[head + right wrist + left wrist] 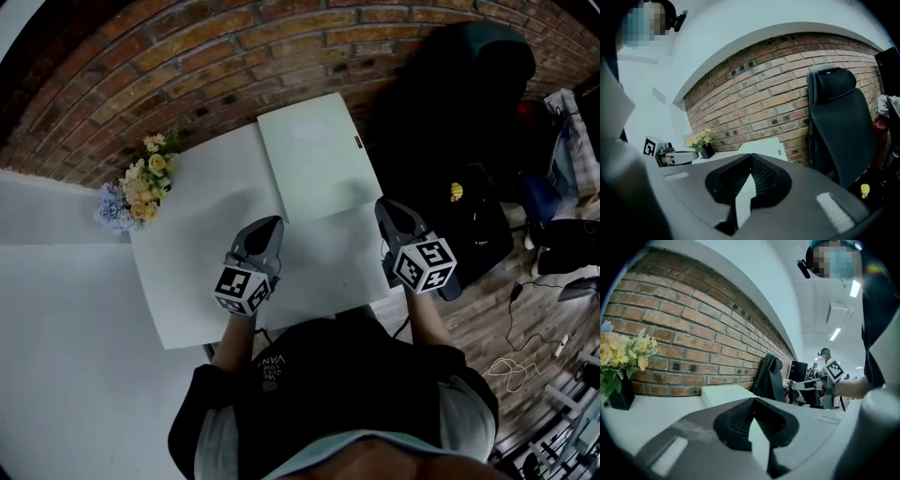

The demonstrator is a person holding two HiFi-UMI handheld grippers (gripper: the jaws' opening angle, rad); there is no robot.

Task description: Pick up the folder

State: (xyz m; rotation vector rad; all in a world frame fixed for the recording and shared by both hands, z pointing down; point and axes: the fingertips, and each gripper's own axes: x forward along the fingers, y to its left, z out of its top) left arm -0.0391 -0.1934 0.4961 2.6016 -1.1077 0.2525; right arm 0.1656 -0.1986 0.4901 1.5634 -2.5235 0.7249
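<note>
A pale, flat folder (314, 155) lies at the far right of the white table (187, 291), close to the brick wall. It shows beyond the jaws in the left gripper view (724, 393) and in the right gripper view (764, 147). My left gripper (274, 223) hovers over the table just in front of the folder's near left corner, jaws shut and empty (753, 400). My right gripper (386, 204) is at the folder's near right corner, by the table edge, also shut with nothing in it (751, 157).
A small vase of flowers (136, 187) stands at the table's far left by the brick wall (187, 56). A black office chair (469, 66) is right of the table. A black base with a yellow object (457, 192) and cables (525, 356) lie on the floor.
</note>
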